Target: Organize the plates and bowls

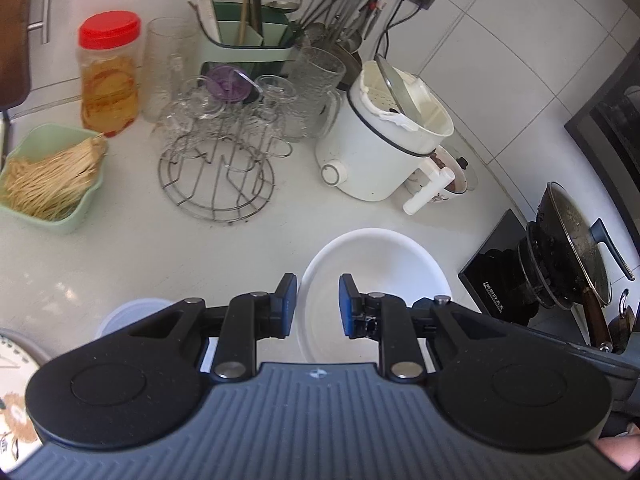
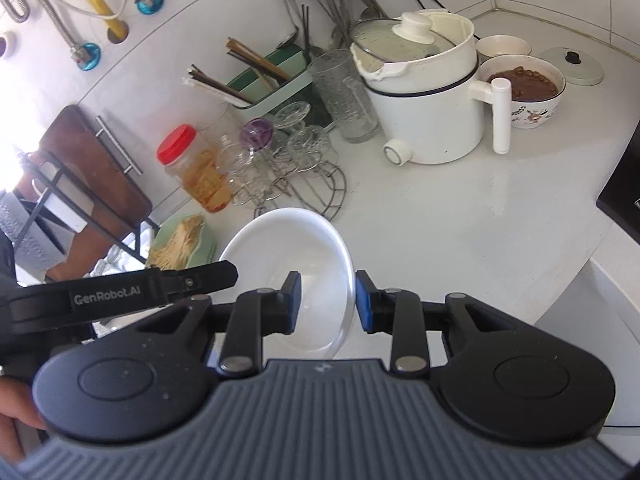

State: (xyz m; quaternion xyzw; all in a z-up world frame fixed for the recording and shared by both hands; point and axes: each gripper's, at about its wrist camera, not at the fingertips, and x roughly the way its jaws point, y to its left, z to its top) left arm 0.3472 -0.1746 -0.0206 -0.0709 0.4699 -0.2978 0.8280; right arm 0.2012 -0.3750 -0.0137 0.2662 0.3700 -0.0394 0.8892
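surface [image 1: 120, 256]: a white kitchen surface is being used for all of it, pretty crowded along the back wall
electric pot [image 2: 432, 108]: a white cooker with a side handle is being kept at the back, its glass lid sitting tilted on top
white bowl [image 2: 296, 264]: the big white bowl is being seen tilted in the right wrist view, out in front of the glass rack; its right rim is lying right between the right tool's blue pads, though it can't be told if the pads are actually touching it
white bowl, other view [image 1: 376, 280]: here it's being seen just ahead of the left tool, with its left edge showing in the gap between that tool's pads
right tool [image 2: 328, 300]: its pads are being held apart, spread around the bowl's rim, not clamped tight as far as can be told
left tool [image 1: 318, 304]: also being held spread, nothing pinched; its black arm is poking into the right wrist view from the left
glass rack [image 1: 218, 160]: a wire rack is being loaded with upside-down clear glasses
green tray [image 1: 52, 184]: pale stringy stuff is being held in it, near the left edge
red-lid jar [image 1: 109, 76]: being kept upright just behind the tray
patterned bowl [image 2: 524, 88]: something brown is being held in it, beside the pot handle
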